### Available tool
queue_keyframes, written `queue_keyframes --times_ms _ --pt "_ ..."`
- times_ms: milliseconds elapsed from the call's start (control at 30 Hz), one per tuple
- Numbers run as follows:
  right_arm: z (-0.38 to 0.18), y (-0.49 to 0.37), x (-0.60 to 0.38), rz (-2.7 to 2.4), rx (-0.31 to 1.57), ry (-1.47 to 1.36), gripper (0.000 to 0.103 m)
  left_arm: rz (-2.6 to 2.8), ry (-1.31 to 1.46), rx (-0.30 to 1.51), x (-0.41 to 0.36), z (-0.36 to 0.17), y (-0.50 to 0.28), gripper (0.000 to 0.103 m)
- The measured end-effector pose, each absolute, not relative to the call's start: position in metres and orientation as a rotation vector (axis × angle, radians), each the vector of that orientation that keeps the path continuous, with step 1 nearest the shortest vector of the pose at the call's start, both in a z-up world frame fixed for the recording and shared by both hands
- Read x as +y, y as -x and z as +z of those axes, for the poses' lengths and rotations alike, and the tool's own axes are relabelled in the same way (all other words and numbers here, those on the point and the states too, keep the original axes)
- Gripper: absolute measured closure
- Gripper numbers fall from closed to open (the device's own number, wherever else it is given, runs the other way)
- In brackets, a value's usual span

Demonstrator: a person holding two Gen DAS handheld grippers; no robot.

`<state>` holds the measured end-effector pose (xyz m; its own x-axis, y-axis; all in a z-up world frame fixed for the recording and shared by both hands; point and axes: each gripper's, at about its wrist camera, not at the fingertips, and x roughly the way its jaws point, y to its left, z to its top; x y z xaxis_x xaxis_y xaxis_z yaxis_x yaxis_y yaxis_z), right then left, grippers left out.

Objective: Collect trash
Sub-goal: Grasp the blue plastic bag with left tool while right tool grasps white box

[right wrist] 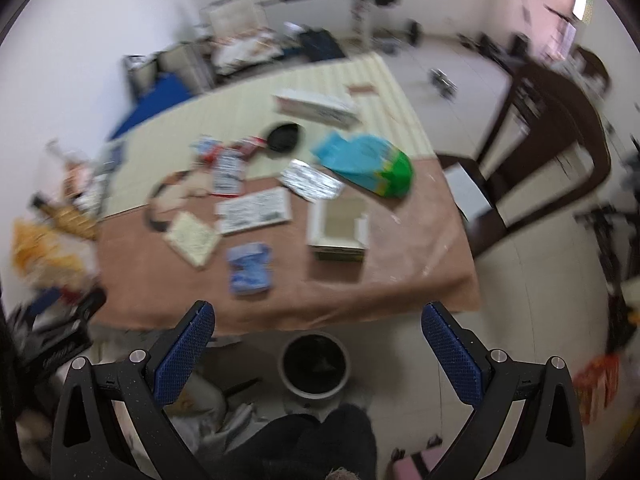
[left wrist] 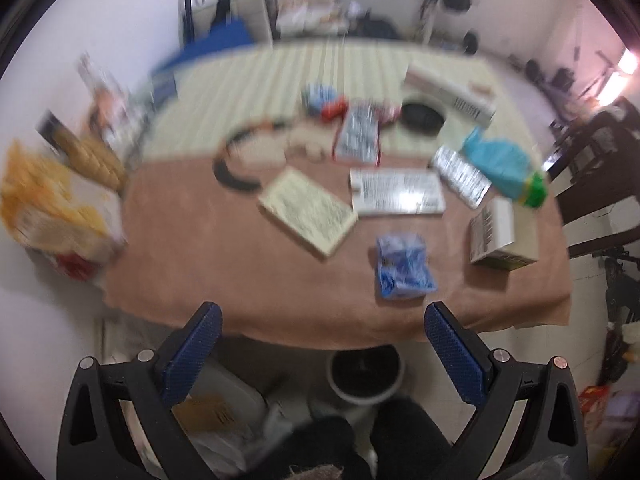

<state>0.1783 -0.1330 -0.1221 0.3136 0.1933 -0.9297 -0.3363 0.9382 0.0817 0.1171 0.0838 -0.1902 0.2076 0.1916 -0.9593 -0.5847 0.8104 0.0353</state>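
Both views are blurred. A table with a brown cloth (left wrist: 240, 280) (right wrist: 160, 280) holds scattered trash: a blue wrapper (left wrist: 404, 268) (right wrist: 250, 268), a small cardboard box (left wrist: 500, 236) (right wrist: 338, 232), flat printed cartons (left wrist: 308, 212) (right wrist: 254, 210), a silver foil packet (left wrist: 460, 174) (right wrist: 312, 180) and a blue-green bag (left wrist: 504, 164) (right wrist: 368, 164). A white bin with a dark inside (left wrist: 366, 372) (right wrist: 314, 364) stands on the floor below the table's near edge. My left gripper (left wrist: 322, 344) and right gripper (right wrist: 318, 344) are open and empty, held high above the bin, short of the table.
A black bowl (left wrist: 420, 116) (right wrist: 284, 136), a long white box (left wrist: 448, 92) (right wrist: 316, 106) and a black ring (left wrist: 236, 160) lie farther back. Yellow bags (left wrist: 56, 208) sit left. A dark wooden chair (right wrist: 552, 152) stands right. The person's dark-clothed legs (right wrist: 320, 440) are below.
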Motion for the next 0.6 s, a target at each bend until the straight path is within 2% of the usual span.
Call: queue_keyframes --times_ms 267,433,500,533,600 --pt "-0.267 -0.291 -0.116 0.209 1.403 0.113 0.000 0.583 0.526 1.469 0.072 -0.299 -0.181 0.000" --pt "-0.315 -0.326 -0.092 0.281 1.489 0.163 0.000 0.579 0.601 1.540 0.065 -0.349 -0.212 0.001" --pt "-0.325 -0.332 -0.085 0.330 1.513 0.151 0.000 0.597 0.591 1.545 0.062 -0.359 -0.221 0.013" --pt "-0.330 -0.335 -0.081 0.350 1.525 0.156 0.000 0.611 0.588 1.545 0.062 -0.361 -0.222 0.027" --pt "-0.337 -0.338 -0.072 0.361 1.537 0.202 0.000 0.626 0.615 1.509 0.063 -0.356 -0.219 0.034"
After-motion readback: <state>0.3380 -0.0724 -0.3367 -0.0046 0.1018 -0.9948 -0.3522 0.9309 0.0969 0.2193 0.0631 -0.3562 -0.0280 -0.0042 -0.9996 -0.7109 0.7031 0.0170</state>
